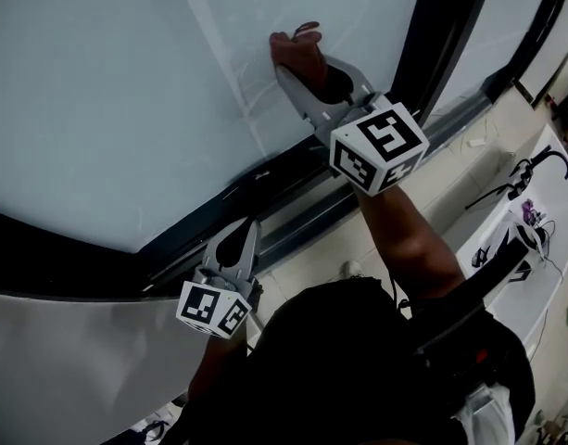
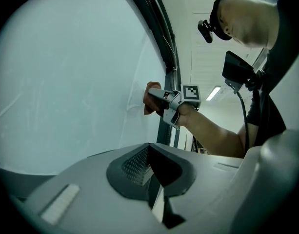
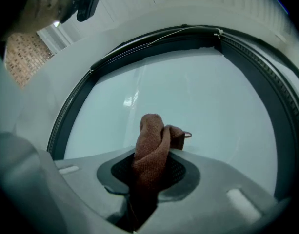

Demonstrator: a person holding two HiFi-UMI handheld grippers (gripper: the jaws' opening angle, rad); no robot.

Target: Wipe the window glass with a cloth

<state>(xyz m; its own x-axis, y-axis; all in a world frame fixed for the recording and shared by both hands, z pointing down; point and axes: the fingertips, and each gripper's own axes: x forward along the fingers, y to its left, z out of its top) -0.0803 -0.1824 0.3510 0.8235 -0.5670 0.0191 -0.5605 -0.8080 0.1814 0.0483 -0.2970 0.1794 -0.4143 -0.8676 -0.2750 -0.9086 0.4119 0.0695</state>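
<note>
Currently, right claw (image 3: 149, 172) grips brown cloth (image 3: 151, 140) against window glass (image 3: 212, 96)

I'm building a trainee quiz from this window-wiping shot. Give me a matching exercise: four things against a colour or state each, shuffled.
Things:
1. cloth
2. left gripper
3. right gripper
4. window frame

Colour or state:
A. shut, empty
B. dark
C. reddish-brown
D. shut on the cloth

Pairs: 1-C, 2-A, 3-D, 4-B
</note>
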